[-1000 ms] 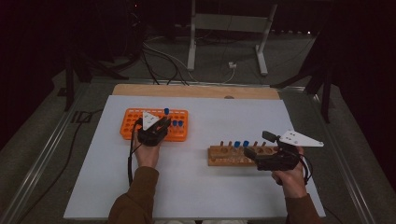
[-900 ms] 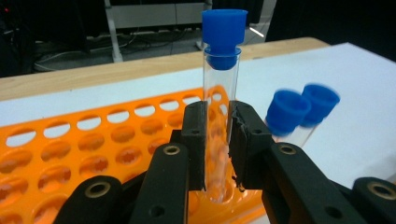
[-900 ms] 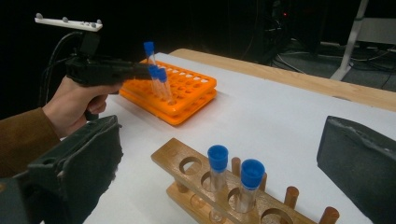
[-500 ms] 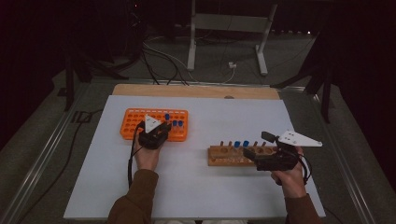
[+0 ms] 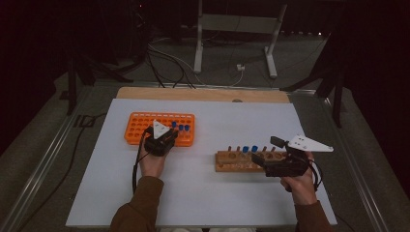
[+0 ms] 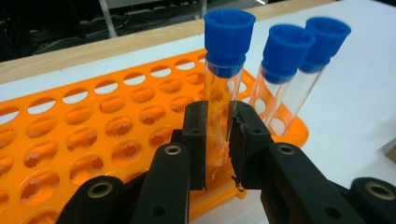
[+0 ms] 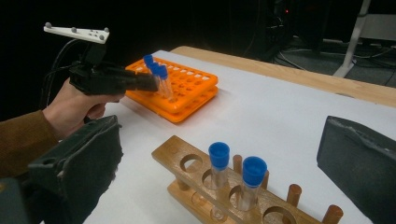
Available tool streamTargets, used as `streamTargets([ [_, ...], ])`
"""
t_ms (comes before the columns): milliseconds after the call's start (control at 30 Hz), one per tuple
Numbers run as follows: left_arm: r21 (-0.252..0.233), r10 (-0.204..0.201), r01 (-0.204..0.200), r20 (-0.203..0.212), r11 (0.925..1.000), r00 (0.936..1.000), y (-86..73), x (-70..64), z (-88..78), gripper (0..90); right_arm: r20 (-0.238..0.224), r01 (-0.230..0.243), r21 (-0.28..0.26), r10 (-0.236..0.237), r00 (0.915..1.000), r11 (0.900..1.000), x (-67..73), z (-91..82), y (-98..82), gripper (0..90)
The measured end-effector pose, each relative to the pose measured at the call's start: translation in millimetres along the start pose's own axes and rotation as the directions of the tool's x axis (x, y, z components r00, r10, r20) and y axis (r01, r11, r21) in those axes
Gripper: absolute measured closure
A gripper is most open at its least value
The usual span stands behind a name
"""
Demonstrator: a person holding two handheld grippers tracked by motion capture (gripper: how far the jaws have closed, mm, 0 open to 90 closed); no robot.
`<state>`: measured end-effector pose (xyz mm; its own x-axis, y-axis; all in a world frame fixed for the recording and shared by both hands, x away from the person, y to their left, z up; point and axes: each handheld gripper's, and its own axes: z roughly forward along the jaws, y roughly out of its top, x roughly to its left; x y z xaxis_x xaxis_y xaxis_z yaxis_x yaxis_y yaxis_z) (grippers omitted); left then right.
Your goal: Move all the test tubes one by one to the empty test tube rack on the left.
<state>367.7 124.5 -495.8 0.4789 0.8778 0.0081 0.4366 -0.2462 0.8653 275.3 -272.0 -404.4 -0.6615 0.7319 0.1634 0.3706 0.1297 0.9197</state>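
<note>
Clear glass test tube with blue plastic cap (image 6: 226, 70), upright in the orange plastic grid rack (image 6: 93, 140), pinched by left gripper (image 6: 218, 140); two matching tubes (image 6: 285, 70) just beside it. Right gripper (image 7: 219, 172) spread wide near a wooden peg rack (image 7: 224, 196) holding two capped tubes, well apart from the orange rack on the white desk (image 5: 232, 125).

Room dim, background nearly black. Light from overhead falls on the white counter (image 5: 217, 193), brightest surface, no harsh glare. Shadows soft and faint. High view grainy, low detail. Gripper views sharper; near jaws slightly soft, clear tube (image 6: 223, 107) shows small highlights.
</note>
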Motion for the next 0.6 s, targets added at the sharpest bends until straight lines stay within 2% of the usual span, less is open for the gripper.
streamTargets([
  [133,0.017,0.022,-0.022,-0.005,0.9996,0.9997,-3.7,-2.0,1.5,78.8,0.000,-0.001,0.004,0.001,1.0000,1.000,0.0,0.4,-0.4,0.1],
  [433,0.017,0.010,-0.010,0.008,0.9998,0.9999,-5.2,0.5,0.4,77.8,0.000,0.001,0.001,-0.001,1.0000,1.000,0.1,0.1,-0.3,0.1],
  [467,0.019,0.005,-0.005,0.005,0.9998,1.0000,-5.5,1.1,0.2,76.1,0.001,0.000,0.001,0.000,1.0000,1.000,-0.2,-0.1,-0.3,0.1],
  [600,0.008,-0.022,0.022,0.004,0.9997,0.9997,-6.5,4.6,-3.8,60.1,0.005,-0.003,-0.001,0.003,1.0000,1.000,-1.9,-0.5,-0.6,0.1],
])
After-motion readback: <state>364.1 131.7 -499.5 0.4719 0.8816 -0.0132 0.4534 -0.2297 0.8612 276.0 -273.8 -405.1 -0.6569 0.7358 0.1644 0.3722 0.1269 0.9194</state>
